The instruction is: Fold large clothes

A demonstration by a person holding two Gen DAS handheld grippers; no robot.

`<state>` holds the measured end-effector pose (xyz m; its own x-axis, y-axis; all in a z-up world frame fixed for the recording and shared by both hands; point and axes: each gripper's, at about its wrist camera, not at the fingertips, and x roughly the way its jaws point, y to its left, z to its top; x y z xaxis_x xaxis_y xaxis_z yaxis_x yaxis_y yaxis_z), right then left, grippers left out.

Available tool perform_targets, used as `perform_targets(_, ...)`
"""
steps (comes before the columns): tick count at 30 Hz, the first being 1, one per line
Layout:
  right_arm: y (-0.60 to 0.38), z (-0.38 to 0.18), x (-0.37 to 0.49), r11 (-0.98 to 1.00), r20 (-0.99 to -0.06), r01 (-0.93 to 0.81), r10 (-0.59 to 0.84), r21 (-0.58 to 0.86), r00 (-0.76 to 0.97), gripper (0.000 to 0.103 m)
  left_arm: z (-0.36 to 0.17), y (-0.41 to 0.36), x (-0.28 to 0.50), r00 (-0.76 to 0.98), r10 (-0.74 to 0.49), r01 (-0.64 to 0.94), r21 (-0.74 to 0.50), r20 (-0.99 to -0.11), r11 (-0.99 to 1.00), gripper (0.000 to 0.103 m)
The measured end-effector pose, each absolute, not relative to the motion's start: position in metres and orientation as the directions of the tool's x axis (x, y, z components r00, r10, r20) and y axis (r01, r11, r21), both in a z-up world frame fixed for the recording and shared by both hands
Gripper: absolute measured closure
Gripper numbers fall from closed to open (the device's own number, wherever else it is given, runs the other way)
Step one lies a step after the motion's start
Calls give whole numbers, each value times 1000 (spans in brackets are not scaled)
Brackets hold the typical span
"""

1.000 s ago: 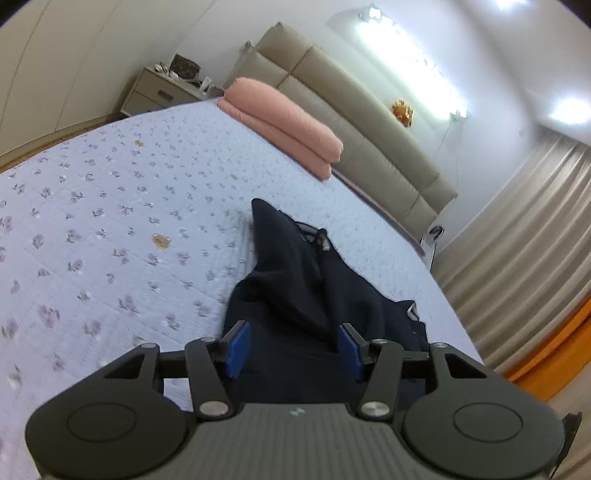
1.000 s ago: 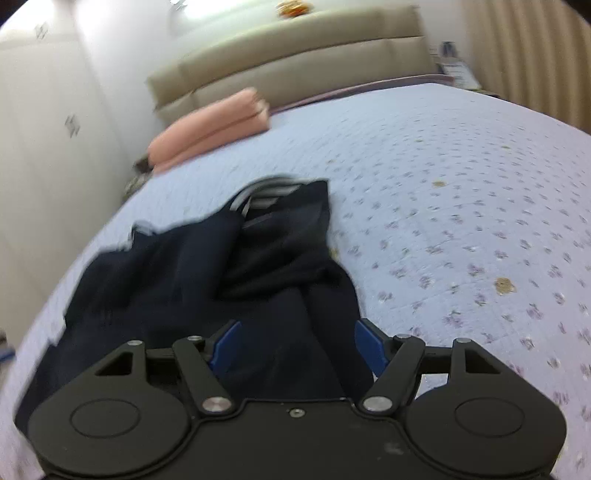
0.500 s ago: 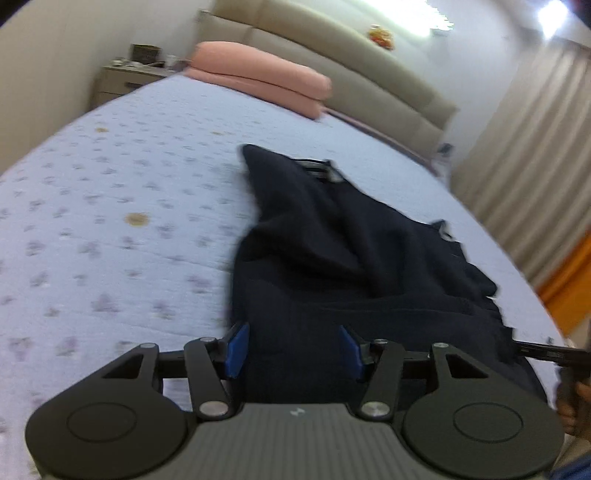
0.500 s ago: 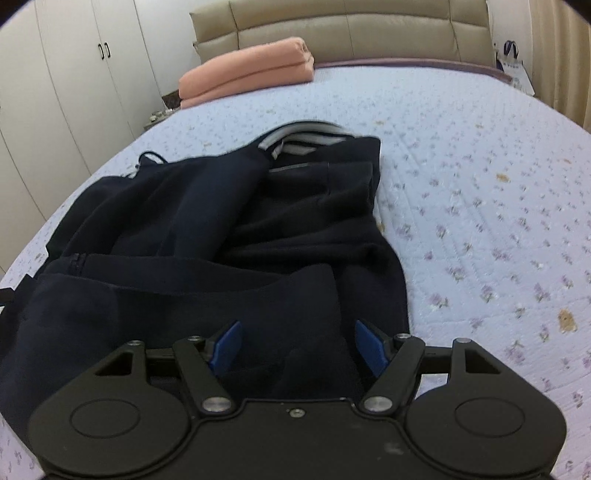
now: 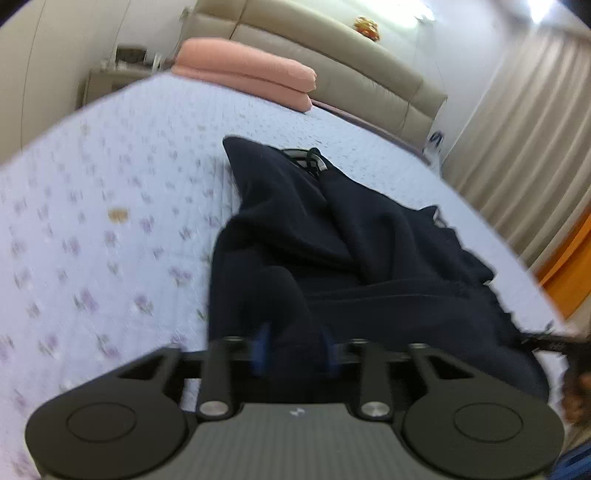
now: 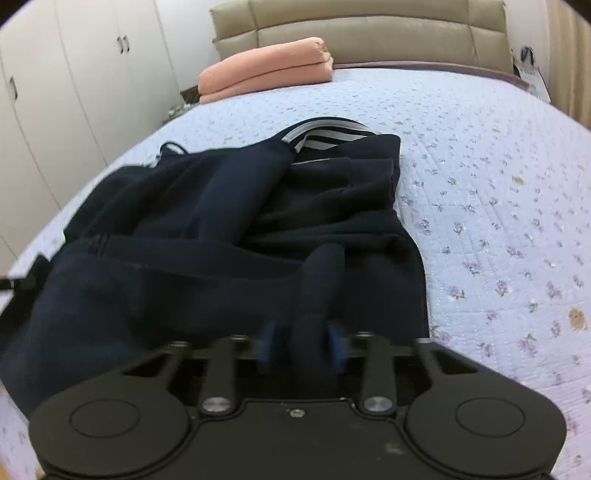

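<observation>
blur over both near edges: blue fingertips (image 5: 261, 345) smeared in the left wrist view, contact with cloth hard to make out sharply. near hem of the dark navy garment (image 5: 354, 258) hidden under the left gripper (image 5: 293, 349) body; far-left part cut off by the frame edge in the right wrist view. small dark object at the right rim of the left view, too blurred to name.

lies crumpled on the floral quilt (image 5: 110, 206), long axis running from the grippers toward the headboard (image 6: 369, 33), striped collar (image 6: 325, 134) pointing at the headboard end. sits toward one side of the bed, near its edge.

left jaws drawn in close around a raised fold of the navy fabric, pinching it. right gripper (image 6: 304, 345) likewise narrowed, a bunched ridge of cloth standing up between its blue pads.

one garment. two grippers. one folded pink blanket (image 6: 266, 83) in two layers, resting by the headboard. one nightstand (image 5: 110, 81) beside the bed. white wardrobe doors (image 6: 92, 74) along the wall, at least two handles seen. beige curtain (image 5: 524, 147) opposite.
</observation>
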<state>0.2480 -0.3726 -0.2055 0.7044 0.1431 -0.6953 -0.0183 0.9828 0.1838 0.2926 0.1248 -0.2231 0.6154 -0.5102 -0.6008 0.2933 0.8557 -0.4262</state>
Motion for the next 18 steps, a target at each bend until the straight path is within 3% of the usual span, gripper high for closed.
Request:
perform_targets(2,-373,-208,251,980,-698,-27,160,198,698,40,-225,125,290,614,-524,301,-438,-590,847,51)
perform_targets(4,-369,-212,255,987,-708,-15,125,160,695,45,-225,120,290,616,-504,307,-405,-605,861,60)
perform_targets(5,-366,-212,254,990,-704,-10,108,142,702,62,-224,118,291,621,-490,301,-391,-612,870,85)
perform_targets(6,-362,-210,252,993,-691,-12,88,114,717,89,-222,116,290,634,-479,298,-380,-607,876,88)
perform_targets(10,-342,-187,229,998,-615,-63,54,8,786,89,-203,120,273,712,-497,328,-390,-496,860,90)
perform_targets(14,-333,-133,197,996,-462,-56,17,-71,887,91,-166,132,255,778,-529,379,-419,-339,825,90)
perform_targets(18,-337,-88,190,996,-341,-39,8,-84,940,91,-144,134,267,793,-532,394,-416,-297,820,90)
